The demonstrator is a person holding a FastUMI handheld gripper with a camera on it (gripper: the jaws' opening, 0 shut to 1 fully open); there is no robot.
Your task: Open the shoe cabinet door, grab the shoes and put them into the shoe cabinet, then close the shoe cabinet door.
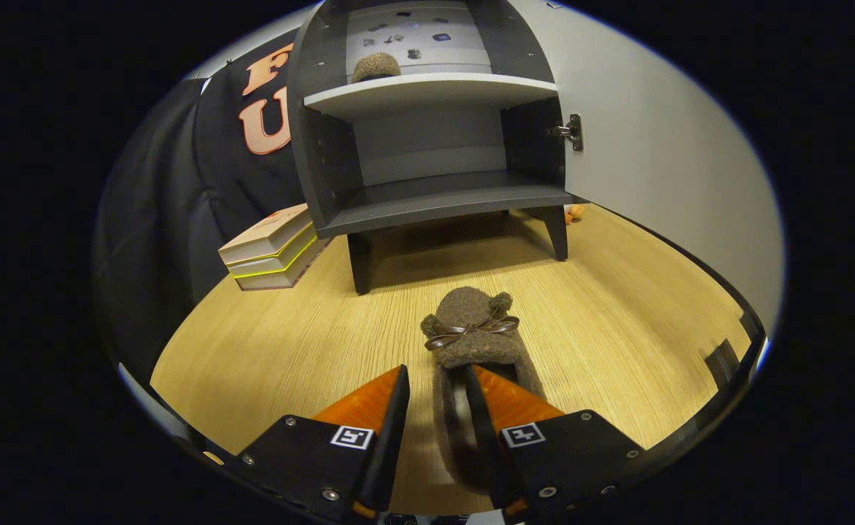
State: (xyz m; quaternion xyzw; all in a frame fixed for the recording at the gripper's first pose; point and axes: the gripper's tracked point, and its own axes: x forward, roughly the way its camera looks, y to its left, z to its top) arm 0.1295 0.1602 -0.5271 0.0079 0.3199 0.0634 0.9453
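Note:
A brown fuzzy slipper (475, 328) with a dark ribbon bow lies on the wooden floor, toe towards the shoe cabinet (435, 197). My gripper (436, 373) is open and straddles the slipper's left side wall near the heel. One finger sits inside the shoe's opening; the other is outside, with a strip of floor between it and the shoe. The dark grey cabinet stands beyond the slipper with its door (654, 160) swung open to the right. A second brown slipper (376, 67) rests on the upper shelf (435, 87). The lower shelf (449, 200) is bare.
A stack of books (274, 248) lies on the floor left of the cabinet, against the black cloth wall. A small orange object (575, 212) sits behind the cabinet's right leg. Wooden floor (617, 313) stretches between the slipper and the cabinet.

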